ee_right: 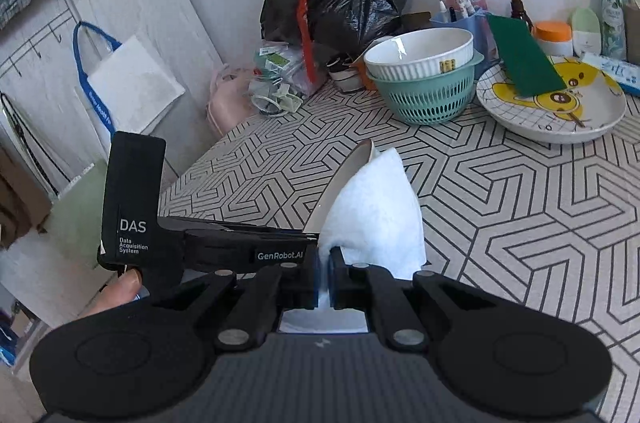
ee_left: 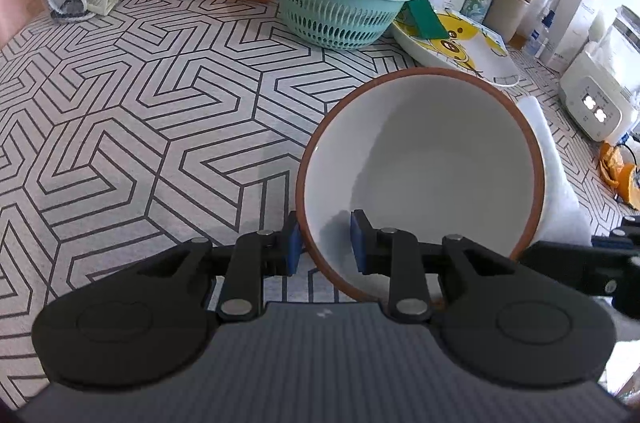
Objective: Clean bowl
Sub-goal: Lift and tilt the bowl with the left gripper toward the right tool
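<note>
My left gripper [ee_left: 326, 243] is pinching the brown-rimmed white bowl [ee_left: 424, 159] by its near edge, tilted up, lower right of frame. White cloth [ee_left: 556, 175] sits behind it, teal colander [ee_left: 340, 15] up top.

Bowl [ee_right: 340, 179] mostly behind white cloth [ee_right: 374, 211]

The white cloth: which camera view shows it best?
The right wrist view. There the white cloth fills the centre, pinched between the right gripper fingers and lying against the bowl. The left wrist view shows only a strip of it behind the bowl's rim, on the right.
</note>
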The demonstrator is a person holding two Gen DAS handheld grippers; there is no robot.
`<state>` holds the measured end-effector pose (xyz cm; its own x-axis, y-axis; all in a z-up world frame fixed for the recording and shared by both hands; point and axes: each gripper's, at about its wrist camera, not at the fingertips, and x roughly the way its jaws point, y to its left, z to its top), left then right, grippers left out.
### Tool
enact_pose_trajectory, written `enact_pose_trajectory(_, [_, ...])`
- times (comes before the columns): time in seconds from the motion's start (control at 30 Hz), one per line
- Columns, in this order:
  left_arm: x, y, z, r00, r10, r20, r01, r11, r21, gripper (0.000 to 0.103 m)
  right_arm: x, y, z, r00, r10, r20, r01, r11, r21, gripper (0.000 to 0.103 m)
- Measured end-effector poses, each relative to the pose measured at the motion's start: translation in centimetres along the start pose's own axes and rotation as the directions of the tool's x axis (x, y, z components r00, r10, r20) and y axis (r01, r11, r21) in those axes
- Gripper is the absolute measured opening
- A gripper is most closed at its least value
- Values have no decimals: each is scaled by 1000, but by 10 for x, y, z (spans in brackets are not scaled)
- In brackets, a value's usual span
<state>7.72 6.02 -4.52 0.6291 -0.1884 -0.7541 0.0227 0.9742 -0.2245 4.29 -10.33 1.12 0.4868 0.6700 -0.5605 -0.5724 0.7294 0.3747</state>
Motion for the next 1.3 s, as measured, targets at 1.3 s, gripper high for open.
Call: enact_pose_trajectory(1.3, [-10, 14, 21, 995, -56, -86, 72, 980, 186, 26, 17, -3, 16, 999, 46, -2, -46, 998, 48, 6])
